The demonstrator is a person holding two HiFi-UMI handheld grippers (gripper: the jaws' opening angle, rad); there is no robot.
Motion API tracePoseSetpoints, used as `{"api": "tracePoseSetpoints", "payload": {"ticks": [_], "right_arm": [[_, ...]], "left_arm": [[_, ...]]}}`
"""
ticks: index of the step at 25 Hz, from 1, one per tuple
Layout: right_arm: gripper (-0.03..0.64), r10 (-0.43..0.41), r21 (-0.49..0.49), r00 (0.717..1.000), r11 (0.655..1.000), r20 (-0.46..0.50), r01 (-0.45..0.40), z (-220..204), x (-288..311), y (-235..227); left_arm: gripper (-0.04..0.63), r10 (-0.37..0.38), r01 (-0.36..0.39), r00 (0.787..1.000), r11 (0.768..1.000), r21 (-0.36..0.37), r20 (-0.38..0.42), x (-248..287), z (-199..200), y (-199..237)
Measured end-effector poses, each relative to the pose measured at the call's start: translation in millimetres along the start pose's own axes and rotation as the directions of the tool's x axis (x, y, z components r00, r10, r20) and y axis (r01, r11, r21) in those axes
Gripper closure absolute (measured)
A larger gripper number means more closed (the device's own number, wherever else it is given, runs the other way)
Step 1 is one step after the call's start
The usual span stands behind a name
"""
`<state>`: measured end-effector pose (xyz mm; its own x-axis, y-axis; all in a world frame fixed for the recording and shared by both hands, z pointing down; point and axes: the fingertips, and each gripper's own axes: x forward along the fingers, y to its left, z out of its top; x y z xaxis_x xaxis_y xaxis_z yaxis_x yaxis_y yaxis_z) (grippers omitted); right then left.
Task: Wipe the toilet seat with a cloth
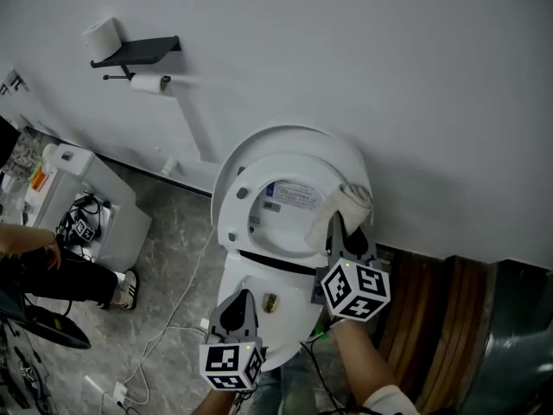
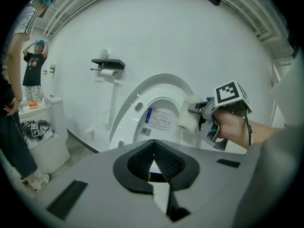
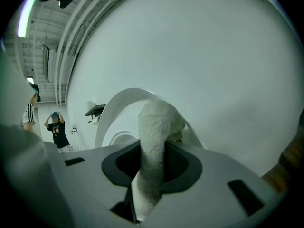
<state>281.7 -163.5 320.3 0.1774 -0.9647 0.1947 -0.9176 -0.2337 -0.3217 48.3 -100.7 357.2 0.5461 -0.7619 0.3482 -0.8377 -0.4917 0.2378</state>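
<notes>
Head view: right claw (image 1: 339,225) clamped on the cloth (image 1: 352,199) at the raised seat (image 1: 259,169); left claw (image 1: 240,299) closed together, empty. I'd keep the cloth flat and follow the rim.

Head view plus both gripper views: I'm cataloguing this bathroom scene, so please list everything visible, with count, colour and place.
toilet: one, white, centre, against the wall, lid raised
cloth: one, white, at the raised lid's right edge
shelf: one, black, wall, upper left
paper rolls: two, white, one on the shelf, one under it
pipe: one, white, wall below the shelf
cabinet: one, white, floor at left
cables: several, white, grey floor
planks: several, brown, lower right
bystanders: two, far left, one in a black shirt
left gripper: one, grey, shut, empty, before the toilet
right gripper: one, grey, shut on the cloth
</notes>
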Motion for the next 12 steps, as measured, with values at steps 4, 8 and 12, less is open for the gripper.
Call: {"api": "tracePoseSetpoints", "payload": {"ticks": [4,8,12], "right_arm": [[0.517,-0.015,0.018,1.0,1.0,-0.001,0.015,-12,-8,-9],[0.517,-0.026,0.027,1.0,0.999,0.002,0.025,-21,-14,-17],[0.517,-0.033,0.031,0.999,0.999,0.016,0.033,-26,-20,-21]], "left_arm": [[0.586,0.003,-0.003,1.0,1.0,-0.003,-0.007,1,-10,-2],[0.585,0.002,-0.002,1.0,1.0,-0.023,-0.011,0,-18,-4],[0.585,0.013,-0.013,1.0,1.0,-0.028,0.001,-2,-19,-1]]}}
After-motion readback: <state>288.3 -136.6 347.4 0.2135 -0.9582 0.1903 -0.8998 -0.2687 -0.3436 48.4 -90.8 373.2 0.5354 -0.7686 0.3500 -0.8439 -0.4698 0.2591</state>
